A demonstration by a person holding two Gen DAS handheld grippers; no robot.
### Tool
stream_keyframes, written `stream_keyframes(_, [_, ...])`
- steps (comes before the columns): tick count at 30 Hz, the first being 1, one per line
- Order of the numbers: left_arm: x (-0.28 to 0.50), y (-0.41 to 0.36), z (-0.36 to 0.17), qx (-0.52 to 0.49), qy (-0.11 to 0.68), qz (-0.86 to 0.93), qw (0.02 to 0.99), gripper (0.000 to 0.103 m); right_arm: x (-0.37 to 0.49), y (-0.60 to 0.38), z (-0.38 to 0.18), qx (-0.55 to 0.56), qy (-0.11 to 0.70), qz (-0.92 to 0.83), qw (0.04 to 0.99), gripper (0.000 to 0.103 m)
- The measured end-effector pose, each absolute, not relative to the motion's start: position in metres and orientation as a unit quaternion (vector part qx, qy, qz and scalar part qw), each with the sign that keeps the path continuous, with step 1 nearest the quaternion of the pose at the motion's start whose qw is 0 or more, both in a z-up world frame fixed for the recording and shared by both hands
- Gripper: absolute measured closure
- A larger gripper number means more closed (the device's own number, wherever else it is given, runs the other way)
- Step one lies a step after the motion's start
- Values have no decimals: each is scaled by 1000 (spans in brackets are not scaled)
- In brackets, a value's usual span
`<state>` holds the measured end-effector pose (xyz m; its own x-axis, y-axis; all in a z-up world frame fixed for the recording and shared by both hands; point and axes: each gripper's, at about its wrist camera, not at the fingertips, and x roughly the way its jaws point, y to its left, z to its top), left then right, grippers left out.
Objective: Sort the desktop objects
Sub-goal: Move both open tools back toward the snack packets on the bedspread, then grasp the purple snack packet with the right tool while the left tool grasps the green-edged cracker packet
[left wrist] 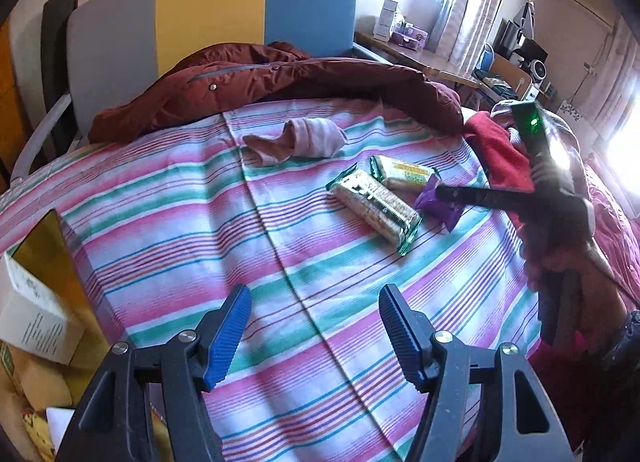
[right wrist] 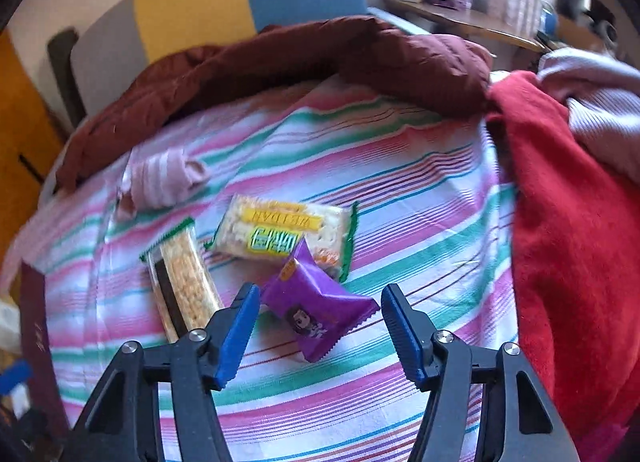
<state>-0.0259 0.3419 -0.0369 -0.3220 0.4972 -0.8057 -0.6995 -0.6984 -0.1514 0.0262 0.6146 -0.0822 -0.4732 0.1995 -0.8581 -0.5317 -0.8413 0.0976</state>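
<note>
Three wrapped snacks on a striped pink, green and white cotton bedsheet (left wrist: 280, 222): a long clear-and-green packet of crackers (left wrist: 374, 208), a shorter cream packet with yellow and green lettering (left wrist: 404, 173) just behind it, and a small purple foil sachet with a cartoon face (right wrist: 316, 310). Purple sachet touching the lower corner of the cream packet (right wrist: 280, 236), lying just right of the long cracker packet (right wrist: 182, 282).

Right gripper (right wrist: 320, 326) pointing steeply down, blue ribbed pads either side of the purple sachet; jaws apart, left pad very near the sachet's edge, right pad clear of its crimped corner, no squeeze visible. From the left wrist view, the same tool seen from the side (left wrist: 452, 193), dark finger reaching in at the purple sachet (left wrist: 434, 208), a hand (left wrist: 576, 262) wrapped round its handle, a green light glowing on the body.

Left gripper (left wrist: 316, 322) hanging over bare sheet, nearer the camera than the snacks, jaws wide and empty.

Farther up the bed: a rolled pale pink sock (left wrist: 298, 140) left of the snacks, a rust-brown padded jacket (left wrist: 280, 78) along the headboard end, a red fleece garment (right wrist: 560, 222) heaped on the right. At the left edge, an open gold-lined cardboard box (left wrist: 56, 262) with a white carton (left wrist: 36, 318) inside.
</note>
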Motion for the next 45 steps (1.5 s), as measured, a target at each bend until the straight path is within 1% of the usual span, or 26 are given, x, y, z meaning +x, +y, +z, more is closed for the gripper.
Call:
stream_keyframes(2, [-27,346,-37,-449,113,803,375,36,24,611,-86,-477,163,836,216,44])
stream_keyframes(10, [-40,365,-41,-472,92,787,386,36,21,607,-92,-495,150,830,206,46])
stream_keyframes(18, [-68,398,-58,-533,27,750,390,36,15,604,-95,-500,142,830,201,45])
stream_keyframes(20, [-75,406,-63,-545,12,743,387,36,12,600,-95,-504,127,831,198,51])
stream_keyframes(25, [-89,433,-71,-565,-12,731,381,36,9,590,-95,-510,103,833,186,53])
stream_keyframes(33, [-108,468,-97,-600,-38,726,333,36,13,598,-92,-511,132,826,196,54])
stream_keyframes(38, [-107,486,-105,-606,-34,730,315,36,16,607,-87,-500,157,825,209,54])
stream_keyframes(45, [-100,501,-109,-575,17,761,300,36,23,627,-80,-475,189,824,244,54])
